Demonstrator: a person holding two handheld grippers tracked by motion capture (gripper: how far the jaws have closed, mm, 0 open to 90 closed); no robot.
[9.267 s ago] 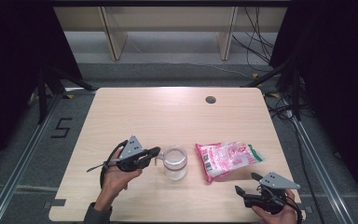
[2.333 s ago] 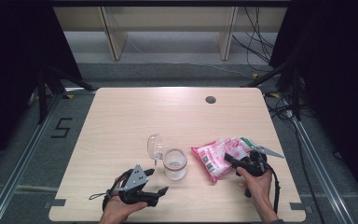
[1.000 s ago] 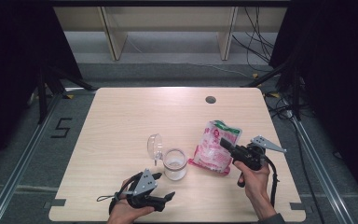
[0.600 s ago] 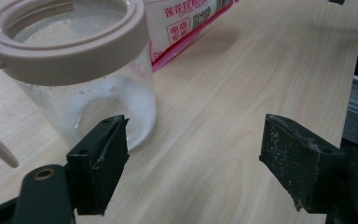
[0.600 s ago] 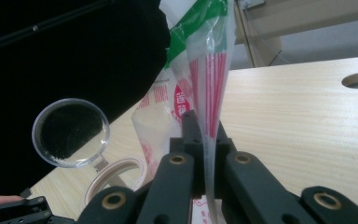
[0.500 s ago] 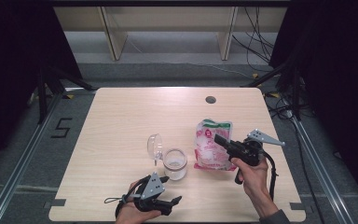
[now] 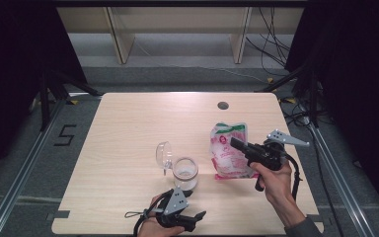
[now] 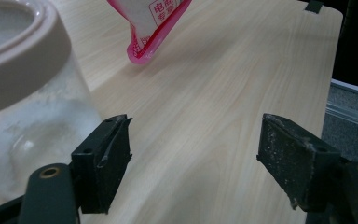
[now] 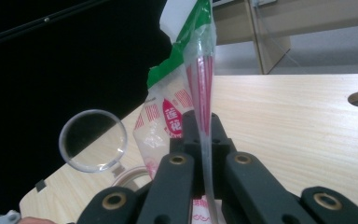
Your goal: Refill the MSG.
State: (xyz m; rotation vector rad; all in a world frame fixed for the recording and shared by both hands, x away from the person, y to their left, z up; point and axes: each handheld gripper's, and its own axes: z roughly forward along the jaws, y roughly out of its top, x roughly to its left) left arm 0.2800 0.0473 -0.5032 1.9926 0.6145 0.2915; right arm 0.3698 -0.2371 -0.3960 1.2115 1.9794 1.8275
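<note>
A pink and green pouch [image 7: 229, 150] hangs upright above the table, its bottom near the surface, with my right gripper [image 7: 237, 144] shut on its side edge. In the right gripper view the jaws [image 9: 204, 135] pinch the pouch's sealed seam [image 9: 204, 79]. A glass jar [image 7: 185, 173] stands left of the pouch with its hinged clear lid [image 7: 164, 154] swung open. My left gripper [image 7: 195, 219] lies low at the table's front edge, open and holding nothing. In the left gripper view the jar [image 8: 23, 93] rises just beside one open jaw, and the pouch's bottom corner [image 8: 151, 23] hangs farther off.
The wooden table [image 7: 128, 123] has a round cable hole [image 7: 222, 105] near its far edge. Dark stands and cables flank the table on both sides. The lid [image 9: 93, 140] and the jar's rim [image 9: 130, 175] show left of the pouch in the right gripper view.
My right gripper has risen and stood the pouch upright, off the table. My left gripper has slid right along the front edge, closer to the jar.
</note>
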